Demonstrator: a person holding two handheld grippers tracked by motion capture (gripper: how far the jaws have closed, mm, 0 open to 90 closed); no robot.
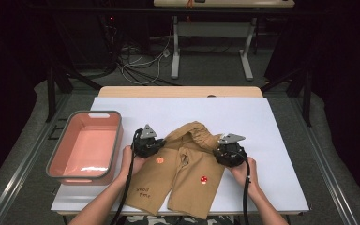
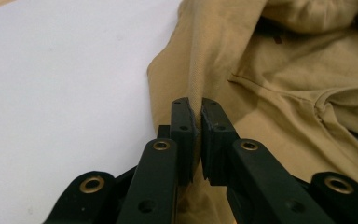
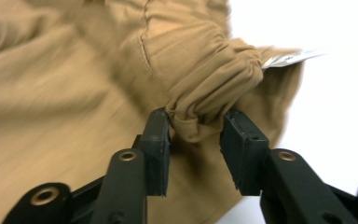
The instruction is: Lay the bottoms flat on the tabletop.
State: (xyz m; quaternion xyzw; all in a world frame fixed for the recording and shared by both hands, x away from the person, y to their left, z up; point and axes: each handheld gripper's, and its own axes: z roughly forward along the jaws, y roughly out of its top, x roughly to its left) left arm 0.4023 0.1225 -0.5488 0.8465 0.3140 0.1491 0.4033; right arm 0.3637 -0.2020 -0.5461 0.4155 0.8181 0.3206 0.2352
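A pair of tan shorts (image 1: 183,173) lies on the white mat (image 1: 248,117), legs toward the person, with small embroidered patches and a bunched waistband at the far end. My left gripper (image 1: 149,143) is at the shorts' left side seam. In the left gripper view the left gripper (image 2: 196,109) is shut on a thin fold of the shorts (image 2: 284,84) along that edge. My right gripper (image 1: 228,151) is at the waistband's right end. In the right gripper view the right gripper (image 3: 196,126) clasps a rolled lump of the elastic waistband (image 3: 205,88), both pads against it.
A pink basin (image 1: 118,140) with a grey rim stands at the mat's left side, close to my left hand. Bare mat lies beyond and to the right of the shorts. The table's front edge is under the person's forearms.
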